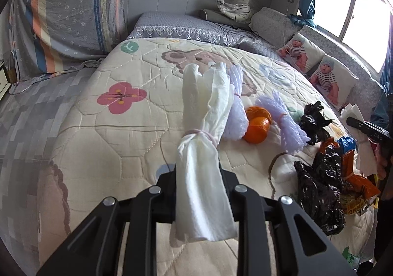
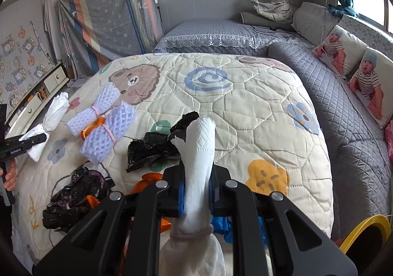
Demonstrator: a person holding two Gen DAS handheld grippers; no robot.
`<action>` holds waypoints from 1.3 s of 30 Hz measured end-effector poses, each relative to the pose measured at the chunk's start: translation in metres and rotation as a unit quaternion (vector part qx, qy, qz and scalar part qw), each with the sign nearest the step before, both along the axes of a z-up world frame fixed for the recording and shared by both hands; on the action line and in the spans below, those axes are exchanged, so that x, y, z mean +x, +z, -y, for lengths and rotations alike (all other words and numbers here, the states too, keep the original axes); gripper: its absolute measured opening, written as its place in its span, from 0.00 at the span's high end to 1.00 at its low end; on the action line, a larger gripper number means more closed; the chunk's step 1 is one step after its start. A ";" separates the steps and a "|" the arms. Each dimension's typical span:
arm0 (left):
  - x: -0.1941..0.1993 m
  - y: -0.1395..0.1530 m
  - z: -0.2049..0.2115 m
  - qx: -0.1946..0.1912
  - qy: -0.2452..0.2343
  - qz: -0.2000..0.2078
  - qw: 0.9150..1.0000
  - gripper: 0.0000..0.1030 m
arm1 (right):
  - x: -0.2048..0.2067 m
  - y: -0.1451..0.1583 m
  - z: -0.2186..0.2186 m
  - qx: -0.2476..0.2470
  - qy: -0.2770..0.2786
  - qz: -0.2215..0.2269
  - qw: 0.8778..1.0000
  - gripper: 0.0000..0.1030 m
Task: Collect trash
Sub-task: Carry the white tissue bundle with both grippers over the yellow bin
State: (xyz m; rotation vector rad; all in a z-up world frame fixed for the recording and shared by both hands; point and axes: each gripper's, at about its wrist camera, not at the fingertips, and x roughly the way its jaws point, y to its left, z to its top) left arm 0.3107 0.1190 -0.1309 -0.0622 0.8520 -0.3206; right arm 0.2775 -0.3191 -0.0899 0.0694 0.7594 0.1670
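From the left wrist, the left gripper (image 1: 199,177) clamps its fingers on a banded white tissue bundle (image 1: 203,128) above the bed quilt (image 1: 103,143). From the right wrist, the right gripper (image 2: 197,186) pinches another tied tissue roll (image 2: 200,165) over the black bags (image 2: 152,148).

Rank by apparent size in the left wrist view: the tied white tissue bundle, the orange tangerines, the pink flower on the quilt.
1. Tied white tissue bundle, though nearness inflates it.
2. Pink flower print.
3. Pair of orange tangerines; close to the flower, unsure.
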 end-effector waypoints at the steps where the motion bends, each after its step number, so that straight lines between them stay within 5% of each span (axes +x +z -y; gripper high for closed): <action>1: -0.004 0.005 -0.001 -0.003 0.002 0.004 1.000 0.79 | -0.006 0.007 0.004 0.010 -0.001 0.008 1.000 0.87; 10: -0.041 0.059 0.028 -0.020 -0.014 0.051 0.998 0.79 | -0.062 0.053 0.034 0.057 -0.009 0.061 0.996 0.87; 21: -0.050 0.092 0.162 -0.030 -0.127 0.052 0.990 0.79 | -0.138 0.070 0.109 0.064 -0.088 0.107 0.988 0.87; 39: -0.092 0.080 0.424 -0.019 -0.334 0.000 0.942 0.79 | -0.233 0.026 0.266 0.067 -0.291 0.101 0.949 0.87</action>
